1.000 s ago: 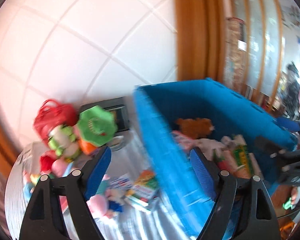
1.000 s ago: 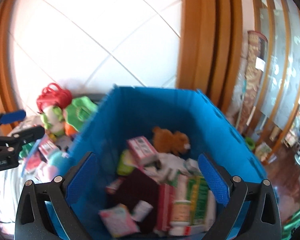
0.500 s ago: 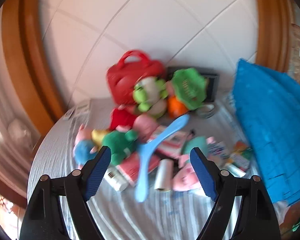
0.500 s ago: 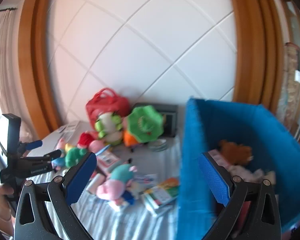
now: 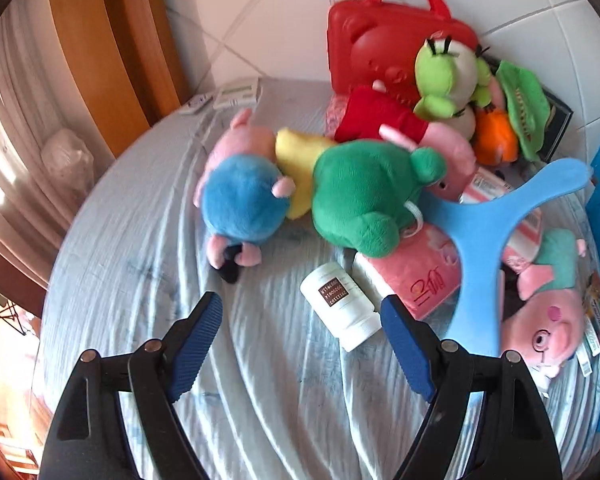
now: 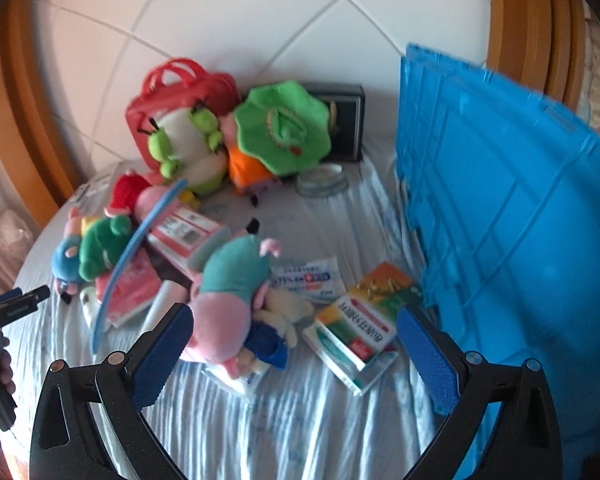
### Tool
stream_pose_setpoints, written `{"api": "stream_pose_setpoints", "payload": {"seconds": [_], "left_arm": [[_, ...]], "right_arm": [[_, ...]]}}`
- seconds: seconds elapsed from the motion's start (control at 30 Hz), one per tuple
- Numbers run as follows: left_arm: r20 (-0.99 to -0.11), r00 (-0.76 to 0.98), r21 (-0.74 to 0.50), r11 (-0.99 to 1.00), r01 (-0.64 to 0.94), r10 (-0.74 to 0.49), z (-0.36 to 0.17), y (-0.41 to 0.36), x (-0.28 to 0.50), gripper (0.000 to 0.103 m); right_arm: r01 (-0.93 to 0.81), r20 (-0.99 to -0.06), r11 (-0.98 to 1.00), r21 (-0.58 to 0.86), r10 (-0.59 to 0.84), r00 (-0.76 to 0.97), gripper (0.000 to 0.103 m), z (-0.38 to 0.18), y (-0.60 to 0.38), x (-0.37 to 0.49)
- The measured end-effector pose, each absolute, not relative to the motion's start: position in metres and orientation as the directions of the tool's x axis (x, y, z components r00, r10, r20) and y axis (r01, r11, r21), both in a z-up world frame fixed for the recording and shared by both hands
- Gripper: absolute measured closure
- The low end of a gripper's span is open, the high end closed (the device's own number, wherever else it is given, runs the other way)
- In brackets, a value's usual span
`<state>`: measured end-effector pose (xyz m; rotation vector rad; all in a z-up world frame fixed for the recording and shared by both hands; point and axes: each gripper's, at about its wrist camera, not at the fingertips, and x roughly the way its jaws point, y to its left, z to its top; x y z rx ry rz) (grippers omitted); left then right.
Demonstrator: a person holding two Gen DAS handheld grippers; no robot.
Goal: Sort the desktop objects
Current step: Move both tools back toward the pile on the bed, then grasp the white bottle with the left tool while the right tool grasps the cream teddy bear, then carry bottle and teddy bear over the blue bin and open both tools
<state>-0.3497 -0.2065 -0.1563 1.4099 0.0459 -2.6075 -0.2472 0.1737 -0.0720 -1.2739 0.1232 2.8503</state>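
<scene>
Both claws tilt down over the cloth-covered desk (image 5: 140,240), jaws wide and empty. The left claw (image 5: 300,344) hovers beside a white cylindrical pill bottle (image 5: 340,306); the right claw (image 6: 296,356) hangs above a pink-and-teal plush pig (image 6: 228,292).

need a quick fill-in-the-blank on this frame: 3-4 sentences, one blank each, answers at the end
1. The white bottle on the cloth lies on its ____.
2. The red case leans against the ____ behind it.
3. Both the left gripper and the right gripper have their jaws ____.
4. The big crate beside the toys is coloured ____.

Answers: side; wall; open; blue
</scene>
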Motion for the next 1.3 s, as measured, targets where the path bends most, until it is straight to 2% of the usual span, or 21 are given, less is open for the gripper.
{"api": "stream_pose_setpoints", "payload": {"seconds": [0.13,0.4,0.53,0.57,0.6,0.63,0.73,0.77,0.83,0.87,0.93,1.1,1.3], "left_arm": [[-0.883,-0.457,0.029,-0.983,0.182,-0.110,-0.195,-0.206,-0.372,0.022],[-0.909,-0.409,-0.014,-0.977,0.215,-0.077,-0.236,-0.207,-0.400,0.022],[-0.931,-0.352,0.029,-0.982,0.186,-0.094,-0.257,-0.201,-0.409,0.040],[-0.934,-0.351,0.010,-0.983,0.185,-0.075,-0.260,-0.201,-0.409,0.050],[-0.934,-0.352,-0.004,-0.983,0.183,-0.062,-0.260,-0.201,-0.408,0.054],[-0.934,-0.351,0.007,-0.983,0.181,-0.072,-0.259,-0.201,-0.406,0.057],[-0.924,-0.373,0.034,-0.988,0.151,-0.089,-0.255,-0.197,-0.398,0.057],[-0.923,-0.377,0.029,-0.989,0.148,-0.083,-0.254,-0.198,-0.395,0.057],[-0.920,-0.384,0.017,-0.988,0.152,-0.075,-0.249,-0.200,-0.387,0.057],[-0.919,-0.387,0.014,-0.988,0.155,-0.074,-0.247,-0.201,-0.385,0.057],[-0.915,-0.398,0.000,-0.987,0.161,-0.065,-0.240,-0.203,-0.377,0.057],[-0.887,-0.457,-0.009,-0.988,0.154,-0.063,-0.207,-0.203,-0.356,0.057],[-0.805,-0.590,0.006,-0.995,0.097,-0.062,-0.144,-0.188,-0.322,0.057]], "right_arm": [[-0.076,-0.787,-0.995,0.072,-0.010,-0.616,0.000,-0.101,0.179,-0.268],[-0.115,-0.855,-0.992,0.058,0.010,-0.519,0.000,-0.149,0.190,-0.302],[-0.117,-0.903,-0.992,0.057,-0.001,-0.429,0.000,-0.181,0.189,-0.318],[-0.108,-0.909,-0.992,0.060,-0.009,-0.417,0.000,-0.187,0.186,-0.321],[-0.098,-0.913,-0.993,0.062,-0.017,-0.407,0.000,-0.193,0.182,-0.325],[-0.092,-0.919,-0.994,0.061,-0.020,-0.393,0.000,-0.197,0.180,-0.328],[-0.085,-0.930,-0.993,0.076,-0.040,-0.366,0.001,-0.208,0.170,-0.336],[-0.088,-0.932,-0.993,0.073,-0.036,-0.361,0.003,-0.211,0.168,-0.338],[-0.085,-0.932,-0.992,0.092,-0.055,-0.359,0.028,-0.214,0.167,-0.341],[-0.077,-0.933,-0.993,0.092,-0.059,-0.355,0.034,-0.215,0.166,-0.343],[-0.052,-0.937,-0.991,0.120,-0.096,-0.336,0.054,-0.222,0.162,-0.347],[-0.029,-0.935,-0.987,0.158,-0.140,-0.327,0.065,-0.230,0.158,-0.347],[0.016,-0.890,-0.992,0.124,-0.118,-0.441,0.067,-0.179,0.158,-0.306]]}}
